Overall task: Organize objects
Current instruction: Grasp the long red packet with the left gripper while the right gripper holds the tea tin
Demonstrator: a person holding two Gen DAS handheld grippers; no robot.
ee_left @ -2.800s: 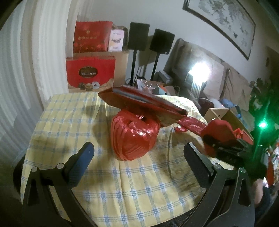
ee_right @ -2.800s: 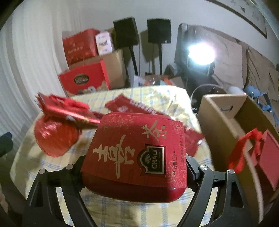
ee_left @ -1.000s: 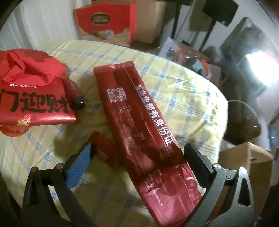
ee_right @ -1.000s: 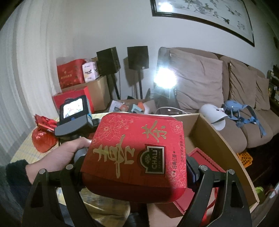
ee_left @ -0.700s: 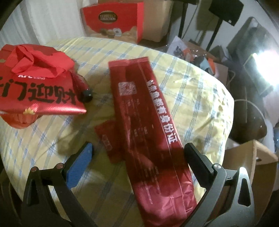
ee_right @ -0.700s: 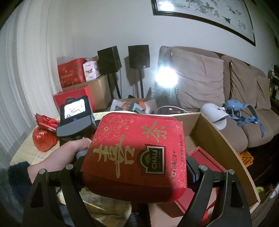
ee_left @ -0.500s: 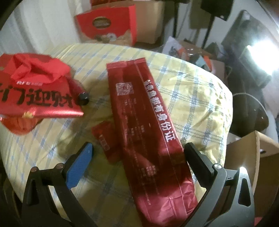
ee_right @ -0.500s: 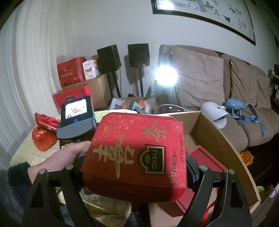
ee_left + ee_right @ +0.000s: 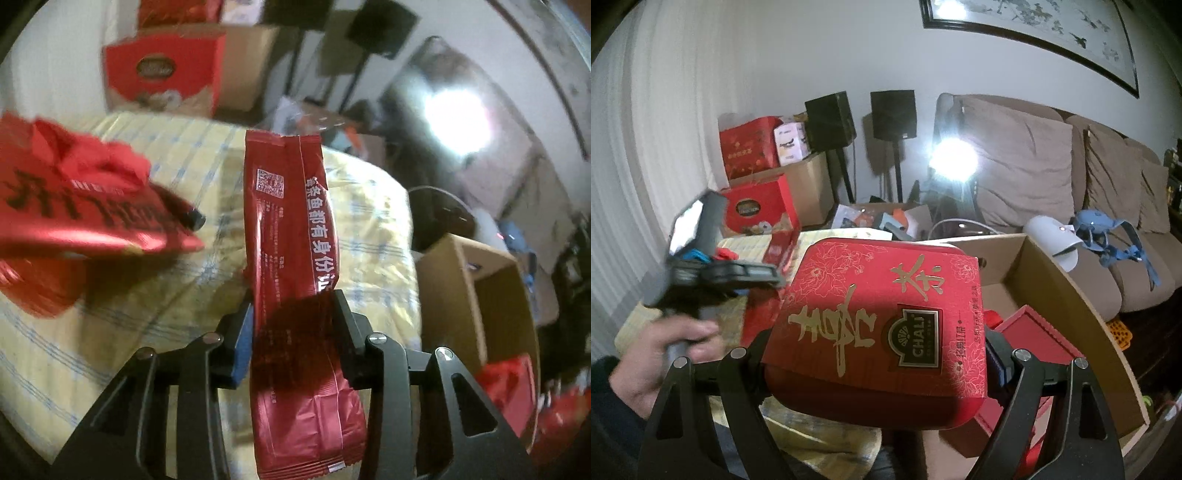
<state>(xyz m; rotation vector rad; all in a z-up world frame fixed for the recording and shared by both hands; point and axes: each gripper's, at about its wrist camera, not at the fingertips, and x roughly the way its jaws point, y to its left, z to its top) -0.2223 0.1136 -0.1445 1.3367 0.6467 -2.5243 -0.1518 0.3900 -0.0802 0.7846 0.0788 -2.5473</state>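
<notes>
Left wrist view — left hand-held gripper (image 9: 293, 308) closing on red packet (image 9: 291, 236), pads touching.

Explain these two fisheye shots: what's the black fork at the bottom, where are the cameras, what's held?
No robot: a person carries a two-finger gripper in each hand, with a camera looking along its fingers. In the left wrist view, the left gripper is closing on a long red packet above the yellow checked tablecloth, where a red bag lies. In the right wrist view, the right gripper holds a red tea box near an open cardboard box.
</notes>
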